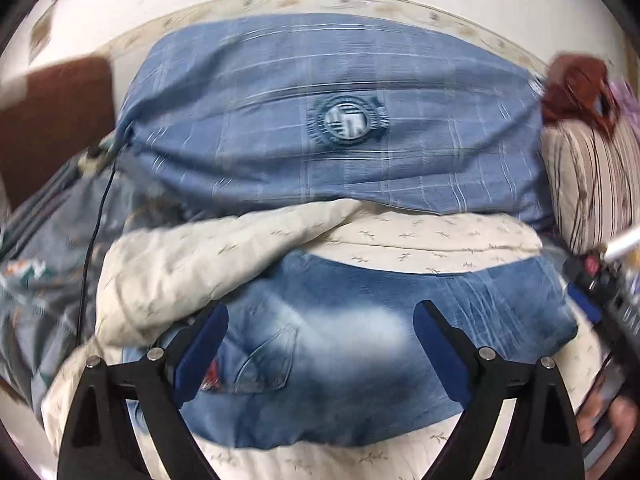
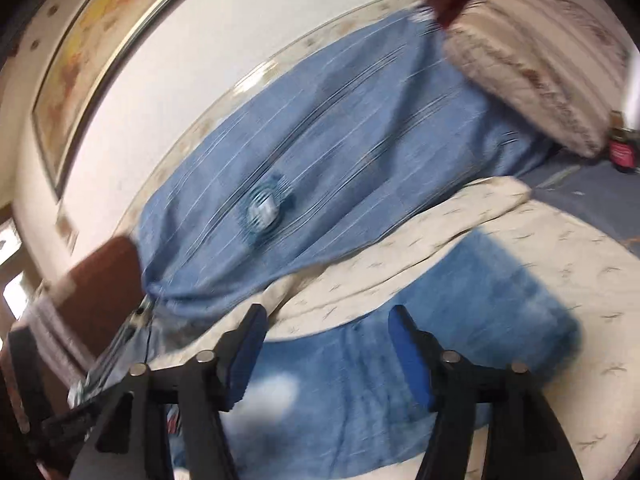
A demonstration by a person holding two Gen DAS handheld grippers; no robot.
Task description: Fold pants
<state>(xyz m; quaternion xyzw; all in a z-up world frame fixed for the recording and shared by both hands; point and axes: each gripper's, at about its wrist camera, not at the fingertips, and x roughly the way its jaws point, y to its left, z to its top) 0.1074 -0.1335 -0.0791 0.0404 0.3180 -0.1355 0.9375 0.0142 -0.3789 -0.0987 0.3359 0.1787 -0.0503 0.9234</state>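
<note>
Faded blue jeans [image 1: 360, 344] lie folded flat on a cream bedspread [image 1: 420, 240], back pocket [image 1: 268, 360] facing up. My left gripper [image 1: 322, 316] is open and empty just above the jeans, its blue pads wide apart. The other gripper's body [image 1: 600, 288] shows at the right edge of the left wrist view. In the right wrist view the jeans [image 2: 400, 360] lie below my right gripper [image 2: 326, 320], which is open and empty. That view is tilted and blurred.
A large blue checked pillow [image 1: 340, 120] with a round emblem leans against the white headboard behind the jeans. A striped cream pillow [image 1: 592, 176] sits at the right. A bunched cream quilt [image 1: 192, 264] and a black cable [image 1: 96, 216] lie at the left.
</note>
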